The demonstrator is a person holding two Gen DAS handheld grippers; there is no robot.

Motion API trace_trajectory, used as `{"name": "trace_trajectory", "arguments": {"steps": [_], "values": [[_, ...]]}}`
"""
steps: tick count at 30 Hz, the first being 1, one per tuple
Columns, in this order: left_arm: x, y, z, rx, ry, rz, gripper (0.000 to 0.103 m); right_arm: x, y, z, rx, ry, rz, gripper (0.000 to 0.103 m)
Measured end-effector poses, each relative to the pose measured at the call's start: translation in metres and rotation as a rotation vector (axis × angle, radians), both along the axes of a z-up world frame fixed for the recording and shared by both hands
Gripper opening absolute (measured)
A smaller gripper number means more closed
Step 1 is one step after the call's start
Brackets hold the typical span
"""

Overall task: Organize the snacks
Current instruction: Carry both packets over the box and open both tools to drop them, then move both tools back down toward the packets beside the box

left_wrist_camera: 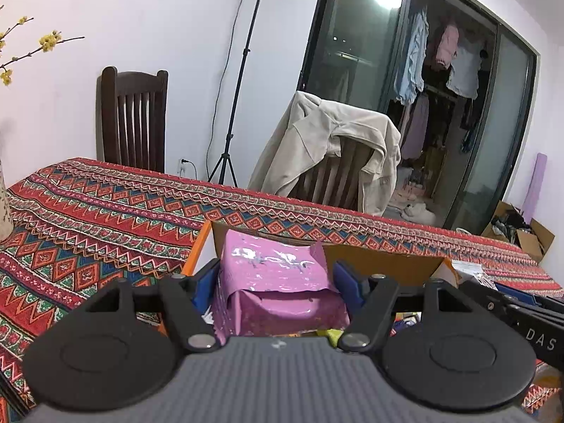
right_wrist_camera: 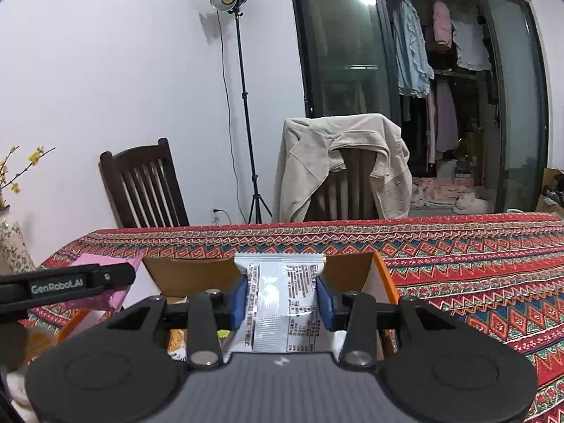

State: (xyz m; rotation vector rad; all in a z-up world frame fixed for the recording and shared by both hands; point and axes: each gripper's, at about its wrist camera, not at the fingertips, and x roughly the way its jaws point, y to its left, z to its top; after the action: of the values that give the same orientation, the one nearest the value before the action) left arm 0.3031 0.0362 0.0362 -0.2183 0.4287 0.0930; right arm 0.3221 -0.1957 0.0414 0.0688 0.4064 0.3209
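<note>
Two grippers, each clamped on a snack packet above an open cardboard box.

The left gripper (left_wrist_camera: 276, 283) squeezes a pink packet (left_wrist_camera: 278, 282) between its blue pads; the right gripper (right_wrist_camera: 284, 303) pinches a white printed packet (right_wrist_camera: 282, 303). Both hang over the orange-edged cardboard box (right_wrist_camera: 382, 282) on the patterned tablecloth (left_wrist_camera: 88, 211). Beyond stand two wooden chairs, one draped with a beige jacket (right_wrist_camera: 338, 162).

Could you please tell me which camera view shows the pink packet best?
The left wrist view: the pink packet fills its centre, held between the left gripper fingers. The right wrist view shows only a corner of it behind that gripper.
</note>
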Motion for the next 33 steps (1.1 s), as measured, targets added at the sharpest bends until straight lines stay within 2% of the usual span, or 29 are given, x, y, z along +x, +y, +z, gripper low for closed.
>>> {"name": "trace_trajectory", "arguments": {"steps": [5, 7, 9, 10, 11, 13, 16, 25, 33], "values": [[-0.002, -0.004, -0.003, 0.019, 0.0, -0.011, 0.071, 0.003, -0.004, -0.008, -0.004, 0.03, 0.015, 0.042], [-0.006, -0.006, -0.002, 0.024, -0.027, -0.01, 0.072, 0.002, -0.006, -0.01, 0.0, 0.037, 0.014, 0.043], [-0.009, -0.006, 0.001, 0.021, -0.048, -0.025, 0.086, 0.003, -0.008, -0.009, 0.012, 0.039, 0.01, 0.059], [-0.01, -0.005, 0.002, 0.019, -0.056, -0.025, 0.09, 0.003, -0.009, -0.009, 0.018, 0.039, 0.009, 0.074], [-0.011, -0.007, 0.003, 0.022, -0.065, -0.02, 0.097, 0.002, -0.01, -0.009, 0.024, 0.036, 0.007, 0.085], [-0.016, -0.008, 0.005, 0.031, -0.091, -0.019, 0.101, 0.0, -0.012, -0.009, 0.031, 0.033, 0.003, 0.089], [-0.018, -0.009, 0.008, 0.013, -0.102, -0.027, 0.103, -0.001, -0.014, -0.01, 0.035, 0.034, -0.013, 0.103], [-0.023, -0.012, 0.015, 0.004, -0.101, -0.024, 0.103, -0.009, -0.02, -0.006, 0.049, 0.022, -0.038, 0.103], [-0.052, -0.011, 0.032, 0.008, -0.125, 0.001, 0.103, -0.03, -0.021, 0.009, 0.035, -0.007, -0.035, 0.103]]}}
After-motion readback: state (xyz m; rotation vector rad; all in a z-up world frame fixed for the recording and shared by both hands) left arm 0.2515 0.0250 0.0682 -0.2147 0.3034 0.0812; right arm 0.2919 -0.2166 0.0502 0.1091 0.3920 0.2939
